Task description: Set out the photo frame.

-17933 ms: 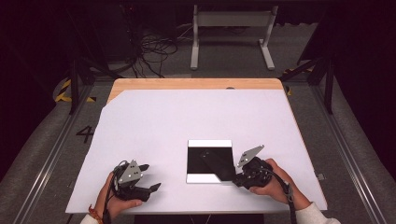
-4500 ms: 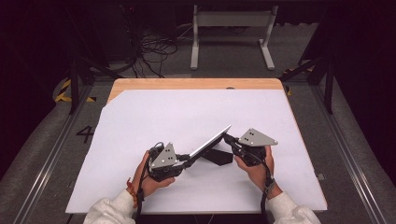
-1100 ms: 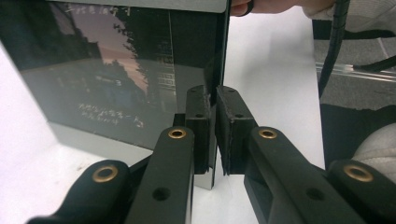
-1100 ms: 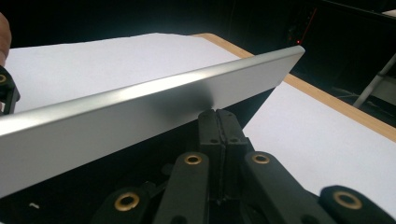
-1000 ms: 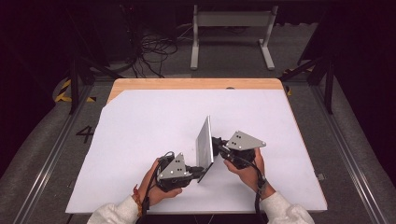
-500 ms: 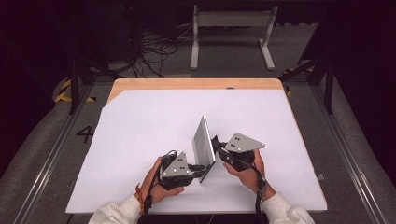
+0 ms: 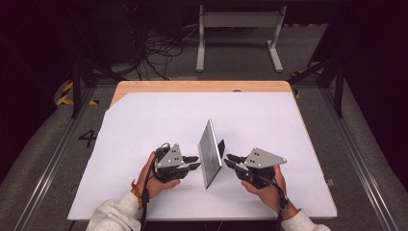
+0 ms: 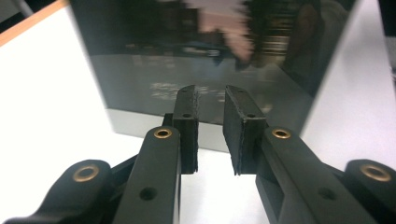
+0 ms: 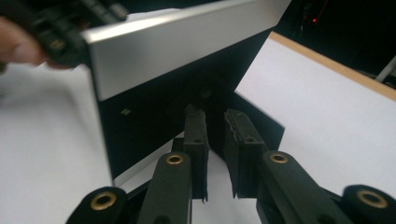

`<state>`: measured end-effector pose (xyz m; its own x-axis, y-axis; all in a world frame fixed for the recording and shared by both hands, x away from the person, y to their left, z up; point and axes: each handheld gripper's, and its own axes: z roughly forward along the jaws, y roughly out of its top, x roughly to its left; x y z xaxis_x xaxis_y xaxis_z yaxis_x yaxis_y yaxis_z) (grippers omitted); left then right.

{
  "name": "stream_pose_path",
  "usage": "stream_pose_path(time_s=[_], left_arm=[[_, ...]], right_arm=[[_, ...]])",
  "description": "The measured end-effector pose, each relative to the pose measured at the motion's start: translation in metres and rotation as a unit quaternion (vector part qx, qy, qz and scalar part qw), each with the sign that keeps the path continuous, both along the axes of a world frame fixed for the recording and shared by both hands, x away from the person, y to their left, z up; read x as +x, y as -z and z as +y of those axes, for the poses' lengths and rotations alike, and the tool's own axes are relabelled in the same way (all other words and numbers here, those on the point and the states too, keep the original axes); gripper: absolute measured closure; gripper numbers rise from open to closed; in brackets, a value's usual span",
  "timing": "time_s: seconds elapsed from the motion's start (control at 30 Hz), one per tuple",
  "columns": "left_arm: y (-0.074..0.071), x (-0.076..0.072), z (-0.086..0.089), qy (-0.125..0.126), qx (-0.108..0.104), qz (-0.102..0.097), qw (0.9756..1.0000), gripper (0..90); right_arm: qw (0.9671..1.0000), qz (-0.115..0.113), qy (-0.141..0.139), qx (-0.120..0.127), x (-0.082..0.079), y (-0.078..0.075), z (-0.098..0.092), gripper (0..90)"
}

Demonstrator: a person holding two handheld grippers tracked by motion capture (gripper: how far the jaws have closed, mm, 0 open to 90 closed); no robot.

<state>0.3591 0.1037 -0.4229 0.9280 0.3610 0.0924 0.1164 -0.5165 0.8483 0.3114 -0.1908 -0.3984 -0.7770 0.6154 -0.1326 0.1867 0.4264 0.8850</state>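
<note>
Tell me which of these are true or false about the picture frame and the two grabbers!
1. The picture frame stands upright on the white table. True.
2. The left gripper is squeezing the frame. False: its jaws have just been opening, with nothing between them.
3. The right gripper sits on the frame's dark back side. True.
4. The frame lies flat. False: it stands on its edge, propped by a back stand.
</note>
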Motion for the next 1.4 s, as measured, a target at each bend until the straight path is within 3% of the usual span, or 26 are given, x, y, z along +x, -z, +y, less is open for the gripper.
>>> stream_pose_path(time_s=[0.2,0.43,0.77,1.03,1.1,1.4], left_arm=[[0.003,0.013,0.008,-0.022,-0.004,0.008,0.9997,72.2],[0.001,0.007,0.001,-0.005,0.001,-0.004,1.0,72.0],[0.004,0.009,0.002,-0.01,0.005,0.003,0.9999,70.0],[0.006,0.007,0.004,-0.013,0.013,0.004,0.9998,68.1],[0.007,0.008,0.006,-0.018,0.014,0.006,0.9997,66.8],[0.01,0.016,0.01,-0.037,0.013,0.013,0.9992,57.9]], right_arm=[[0.9998,0.013,-0.009,-0.012,-0.018,0.008,0.002,73.2],[0.9994,0.027,-0.021,-0.008,-0.034,0.015,0.013,65.3],[0.999,0.042,-0.015,-0.003,-0.029,0.027,0.037,54.5],[0.9992,0.04,-0.005,-0.003,-0.022,0.03,0.041,57.8],[0.9988,0.049,-0.01,0.003,-0.018,0.031,0.039,57.6],[0.9986,0.048,-0.022,0.0,-0.02,0.029,0.034,63.0]])
